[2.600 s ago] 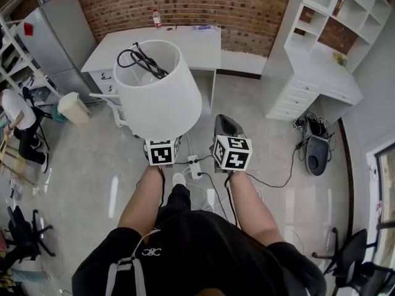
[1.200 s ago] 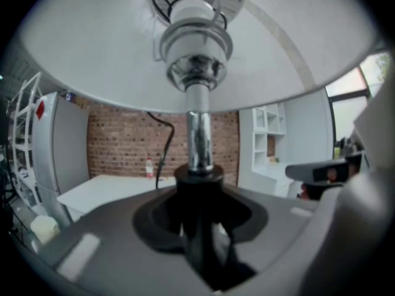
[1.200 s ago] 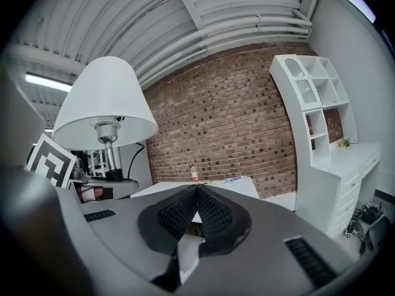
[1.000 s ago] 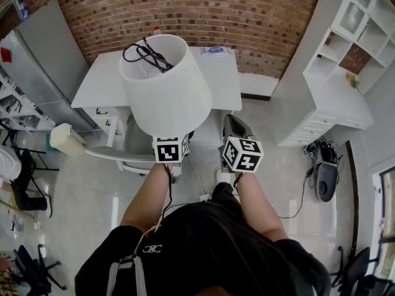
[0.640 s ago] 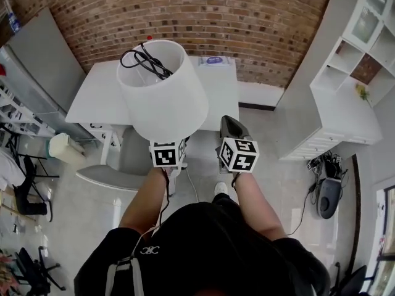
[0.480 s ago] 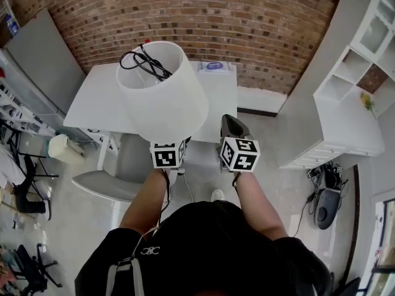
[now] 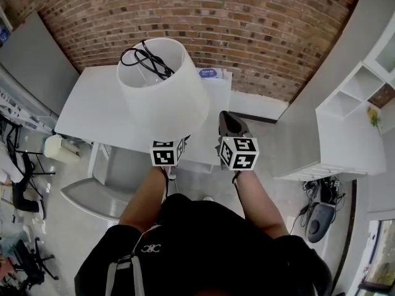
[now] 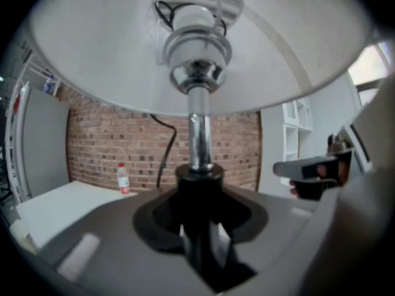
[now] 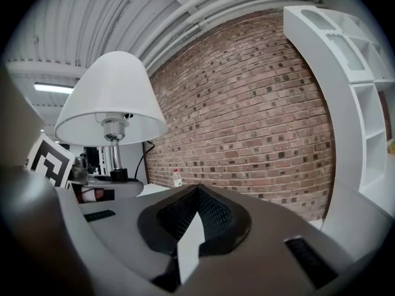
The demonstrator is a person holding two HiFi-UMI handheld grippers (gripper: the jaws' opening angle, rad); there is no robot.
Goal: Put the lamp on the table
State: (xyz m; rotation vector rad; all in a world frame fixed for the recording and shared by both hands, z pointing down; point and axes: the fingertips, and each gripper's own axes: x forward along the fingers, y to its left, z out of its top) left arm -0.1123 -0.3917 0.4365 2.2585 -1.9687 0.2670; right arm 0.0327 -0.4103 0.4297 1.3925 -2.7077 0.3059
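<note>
The lamp (image 7: pixel 163 88) has a white shade, a chrome stem (image 8: pixel 197 140) and a black cord coiled on top of the shade. My left gripper (image 7: pixel 174 142) is shut on the black lower part of the stem (image 8: pixel 196 227) and holds the lamp upright in the air, over the near edge of the white table (image 7: pixel 92 106). My right gripper (image 7: pixel 228 122) is shut and empty, just right of the lamp, its tip over the table's near right corner. In the right gripper view the lamp (image 9: pixel 111 97) is at the left, beyond my right gripper (image 9: pixel 191 227).
A small bottle (image 8: pixel 123 177) and a blue-and-white item (image 7: pixel 210 73) are at the table's far side, by the brick wall (image 7: pixel 234 23). A grey chair (image 7: pixel 92 184) and a white bin (image 7: pixel 52 145) are at the left. White shelving (image 7: pixel 352 128) stands at the right.
The person has walked up to the table, which has come from further ahead to right below the grippers. The lamp stays gripped in the left gripper; the right stays shut.
</note>
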